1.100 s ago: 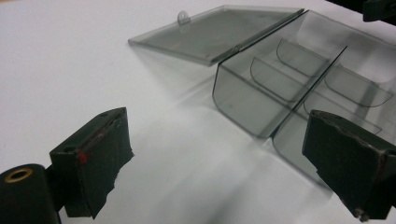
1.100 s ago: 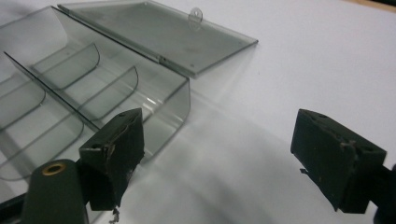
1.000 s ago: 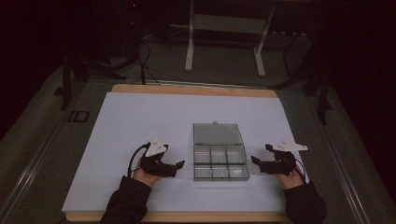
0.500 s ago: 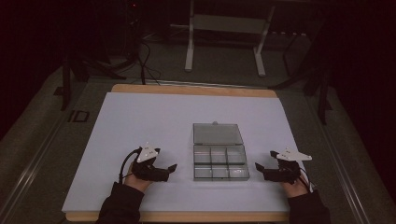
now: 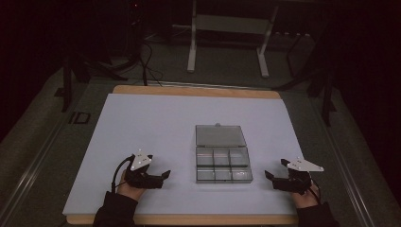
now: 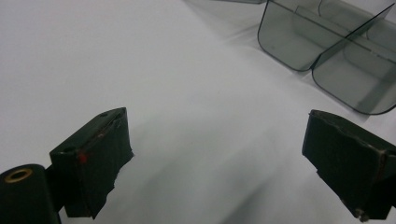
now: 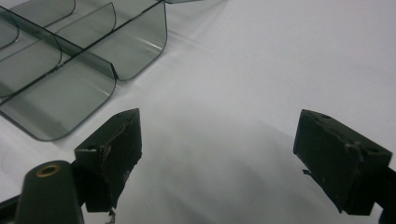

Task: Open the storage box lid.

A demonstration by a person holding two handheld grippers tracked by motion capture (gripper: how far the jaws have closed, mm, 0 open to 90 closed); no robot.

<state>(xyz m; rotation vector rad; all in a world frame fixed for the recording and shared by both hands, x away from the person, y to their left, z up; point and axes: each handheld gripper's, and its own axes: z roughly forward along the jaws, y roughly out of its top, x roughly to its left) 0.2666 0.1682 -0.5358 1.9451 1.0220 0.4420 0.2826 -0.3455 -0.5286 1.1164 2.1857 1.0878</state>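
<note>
A clear grey plastic compartment box [image 5: 222, 164] lies open on the white table [image 5: 156, 123], its lid [image 5: 220, 135] folded flat behind it and its compartments bare. My left gripper [image 5: 163, 176] rests low on the table to the box's left, jaws wide apart, nothing between them. The left gripper view has the box's corner [image 6: 327, 46] at the upper right, beyond the open gripper [image 6: 233, 163]. My right gripper [image 5: 270, 174] sits to the box's right, also open and holding nothing. In the right gripper view the box [image 7: 70, 70] lies at the upper left of the gripper [image 7: 219, 158].
The table's wooden front edge [image 5: 189, 219] runs just below both hands. A metal stand [image 5: 227, 38] and cables [image 5: 142, 61] lie on the dark floor beyond the far edge. White surface stretches to the left of the box and behind it.
Both grippers have drawn back toward the front edge and outward, away from the box's sides. The box has not moved.
</note>
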